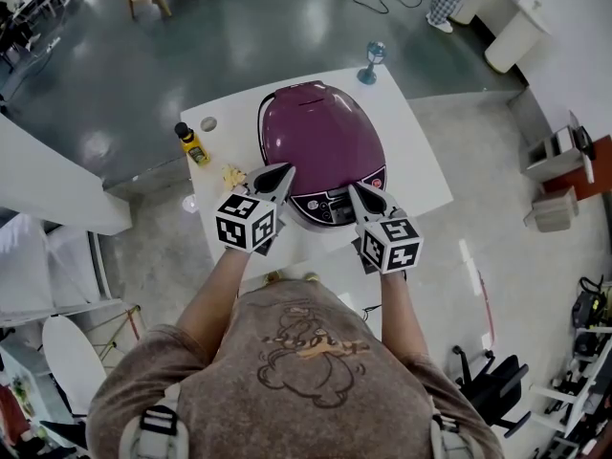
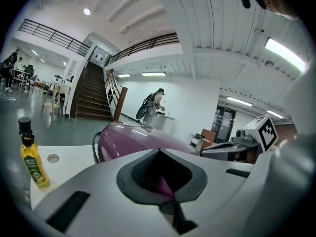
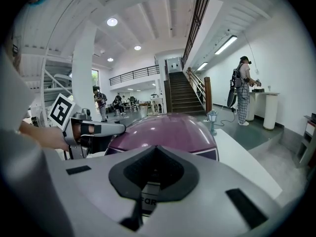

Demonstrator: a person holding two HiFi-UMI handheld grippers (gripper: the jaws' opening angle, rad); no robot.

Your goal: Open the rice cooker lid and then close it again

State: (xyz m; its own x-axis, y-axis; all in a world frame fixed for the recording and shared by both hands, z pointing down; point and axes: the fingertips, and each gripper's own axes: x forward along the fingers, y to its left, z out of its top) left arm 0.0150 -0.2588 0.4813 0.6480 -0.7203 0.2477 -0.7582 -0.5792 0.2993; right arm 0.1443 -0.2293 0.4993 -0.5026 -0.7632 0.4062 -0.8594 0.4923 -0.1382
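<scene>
On the white bench (image 1: 421, 175), the purple rice cooker (image 1: 320, 137) is sitting with its lid (image 1: 316, 113) down flat. We are holding the left tool (image 1: 284, 172) at its front left edge and the right tool (image 1: 356, 189) beside the control panel (image 1: 330, 202), both with jaws pressed together on nothing (contact with the cooker is unclear). Nothing is lifting, so we are judging that the open-and-close is either all ahead or finished; the shut lid is not telling us which.

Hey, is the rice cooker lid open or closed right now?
Closed. The purple lid sits flat down, its front edge meeting the control panel with no gap showing.
</scene>
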